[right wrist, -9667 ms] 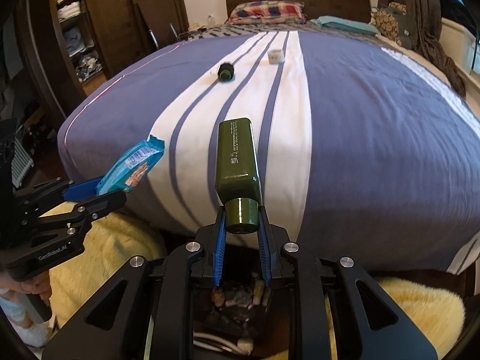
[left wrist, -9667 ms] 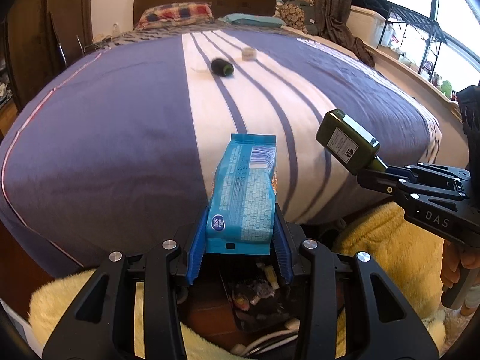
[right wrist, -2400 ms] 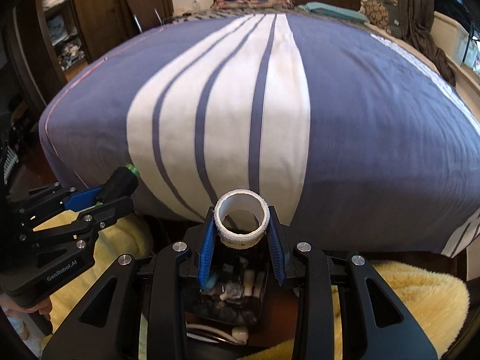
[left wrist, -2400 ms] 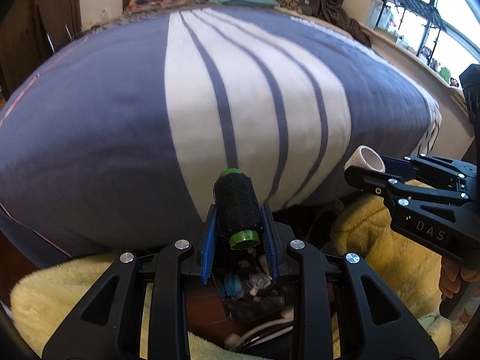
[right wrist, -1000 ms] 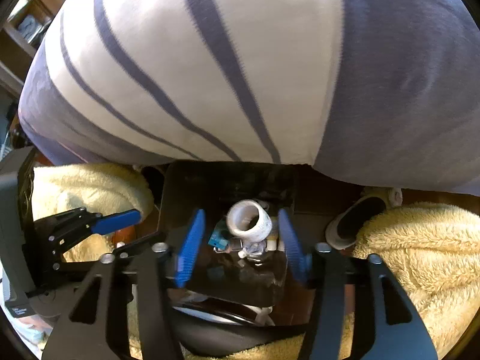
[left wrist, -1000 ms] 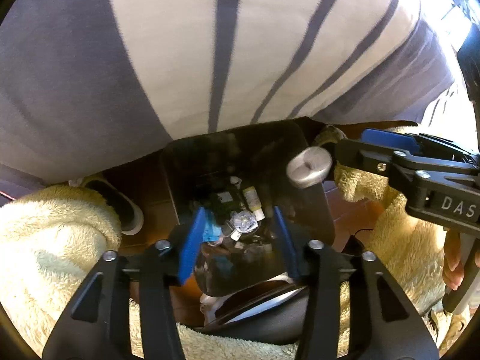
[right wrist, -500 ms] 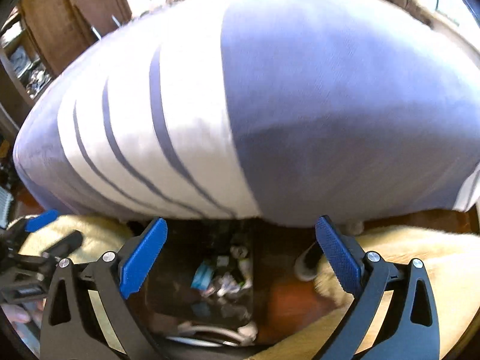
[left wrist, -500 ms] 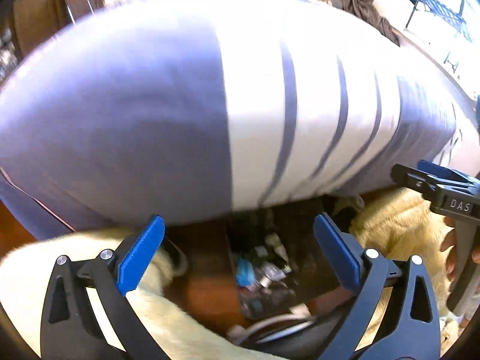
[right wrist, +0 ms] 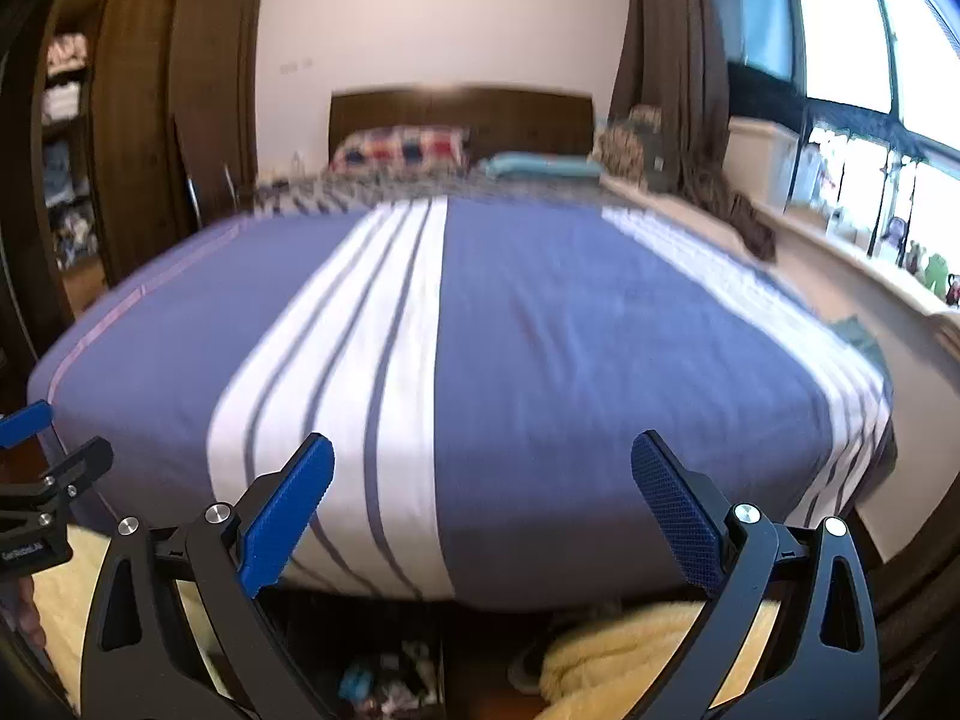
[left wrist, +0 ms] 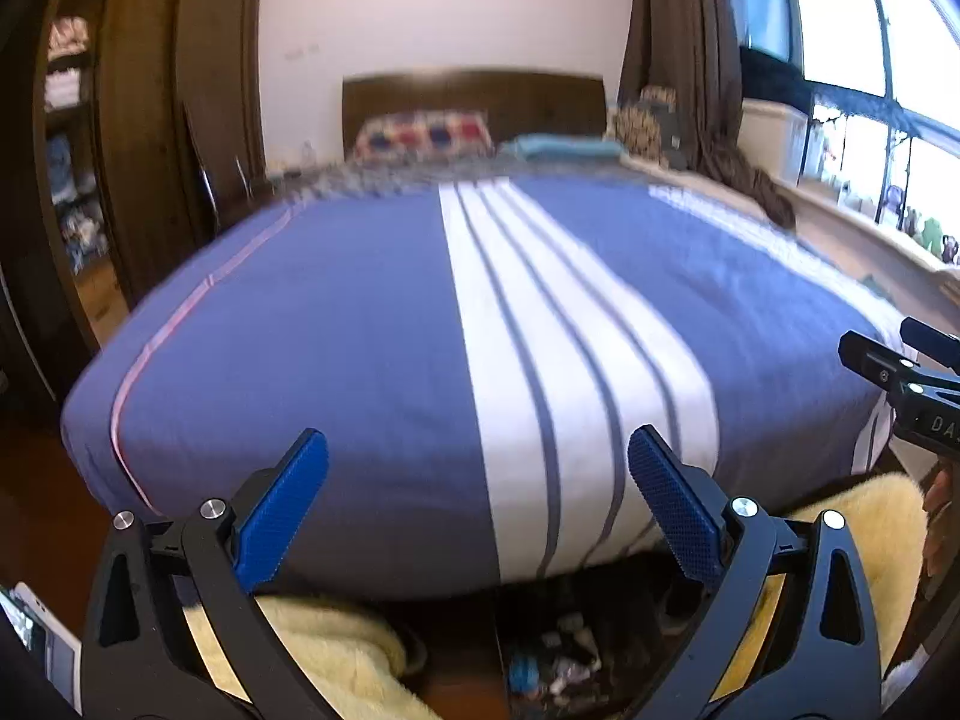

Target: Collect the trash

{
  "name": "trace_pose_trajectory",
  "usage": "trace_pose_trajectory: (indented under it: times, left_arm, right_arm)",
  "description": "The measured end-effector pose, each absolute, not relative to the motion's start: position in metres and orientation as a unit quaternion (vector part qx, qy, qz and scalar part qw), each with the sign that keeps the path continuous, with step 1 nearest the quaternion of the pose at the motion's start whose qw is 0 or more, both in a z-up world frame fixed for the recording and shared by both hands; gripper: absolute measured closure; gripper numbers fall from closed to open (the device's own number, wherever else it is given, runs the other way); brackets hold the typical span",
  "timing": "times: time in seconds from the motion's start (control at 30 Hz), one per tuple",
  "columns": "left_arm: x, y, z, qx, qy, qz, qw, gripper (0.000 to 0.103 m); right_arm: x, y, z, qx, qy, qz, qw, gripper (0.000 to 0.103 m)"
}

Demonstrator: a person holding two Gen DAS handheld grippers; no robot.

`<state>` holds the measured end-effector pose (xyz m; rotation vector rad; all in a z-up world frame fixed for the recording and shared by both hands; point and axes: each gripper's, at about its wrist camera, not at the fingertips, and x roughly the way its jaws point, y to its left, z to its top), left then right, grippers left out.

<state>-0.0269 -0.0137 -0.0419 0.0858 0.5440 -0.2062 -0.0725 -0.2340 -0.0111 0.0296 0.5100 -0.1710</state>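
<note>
Left wrist view only: right claw (left wrist: 900, 360) at the far right edge, its spread not readable there.
Right wrist view only: left claw (right wrist: 36, 450) at the far left edge.
Left claw (left wrist: 477, 504): spread wide, holding nothing.
Right claw (right wrist: 483, 507): spread wide, holding nothing.
Bin (left wrist: 552, 666): on the floor at the foot of the bed (left wrist: 360, 330), low between the fingers; blurred trash (right wrist: 384, 684) lies inside.

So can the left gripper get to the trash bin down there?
Probably yes. The left gripper is open and holds nothing, and the bin sits on the floor just below it, at the foot of the bed. Nothing shows between them, though the picture is blurry.
</note>
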Motion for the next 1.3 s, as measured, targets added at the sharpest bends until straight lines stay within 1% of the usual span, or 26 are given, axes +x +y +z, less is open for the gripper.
trace_pose_trajectory:
  times: [0.13, 0.3, 1.3]
  left_arm:
    - [-0.038, -0.019, -0.014, 0.039, 0.232, -0.105, 0.966, 0.008]
    - [-0.046, -0.021, 0.000, 0.041, 0.209, -0.093, 0.973, 0.008]
    - [-0.062, -0.019, 0.006, 0.045, 0.187, -0.092, 0.977, 0.008]
  right_arm:
    - [-0.078, -0.239, 0.007, 0.011, 0.227, -0.094, 0.969, 0.004]
    - [-0.084, -0.240, 0.020, 0.021, 0.205, -0.114, 0.972, 0.004]
    - [-0.096, -0.225, 0.018, 0.017, 0.198, -0.104, 0.975, 0.004]
